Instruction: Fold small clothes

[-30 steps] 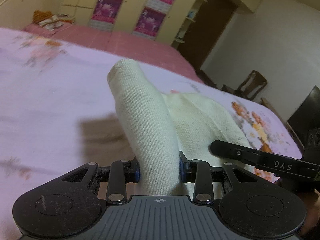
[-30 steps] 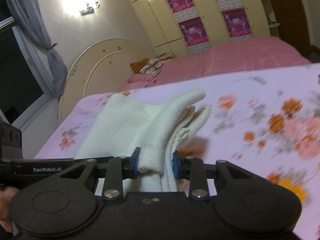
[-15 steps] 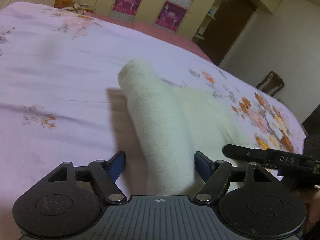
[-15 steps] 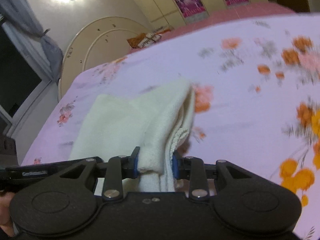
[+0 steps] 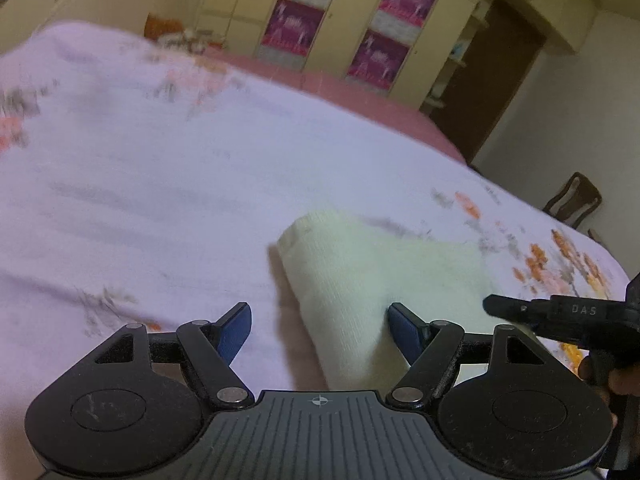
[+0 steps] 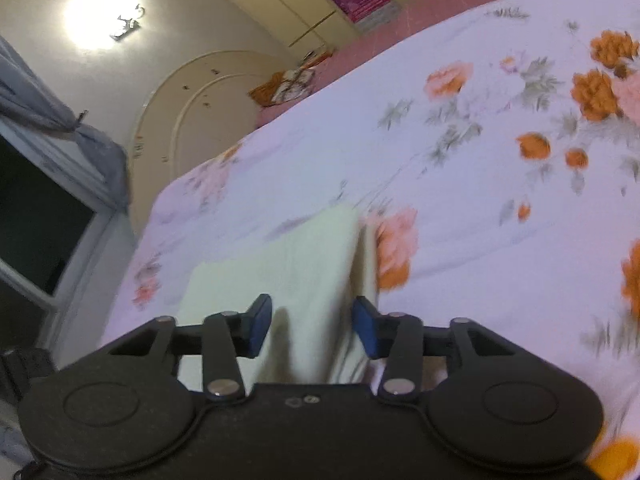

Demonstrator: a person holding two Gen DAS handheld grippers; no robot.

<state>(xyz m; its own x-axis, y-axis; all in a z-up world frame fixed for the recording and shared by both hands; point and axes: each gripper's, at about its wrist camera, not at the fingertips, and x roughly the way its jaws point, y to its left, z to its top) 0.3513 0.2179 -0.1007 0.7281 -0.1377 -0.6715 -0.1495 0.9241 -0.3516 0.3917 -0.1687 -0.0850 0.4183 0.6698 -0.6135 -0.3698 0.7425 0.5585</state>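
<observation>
Here, in the left wrist view, the cream knit garment [image 5: 372,280] lies doubled over on the flowered bed sheet [image 5: 160,184], its rounded fold edge pointing away from the camera. The left gripper [image 5: 320,322] has its jaws wide apart; the cloth runs between them, just beside the right blue pad, and the left pad stands clear of it, so nothing is clamped. I judge that this fold is laid down and let go on this side. At the right edge the other tool shows as a black bar, and the letters "DAS" can be read on it. The purple posters [image 5: 304,20] on the wardrobe doors carry print too blurred to make out.

From the right wrist view, the same garment [image 6: 288,256] rests flat on the sheet as a stacked rectangle, with a second layer showing along its right edge. The right gripper [image 6: 312,326] has the near end of the cloth between its jaws, which are closing, yet a gap shows beside each pad, so no grip is on. What is left, I would say, is to draw both tools back and perhaps make a further fold or smooth the pile. No writing is legible in this view.
</observation>
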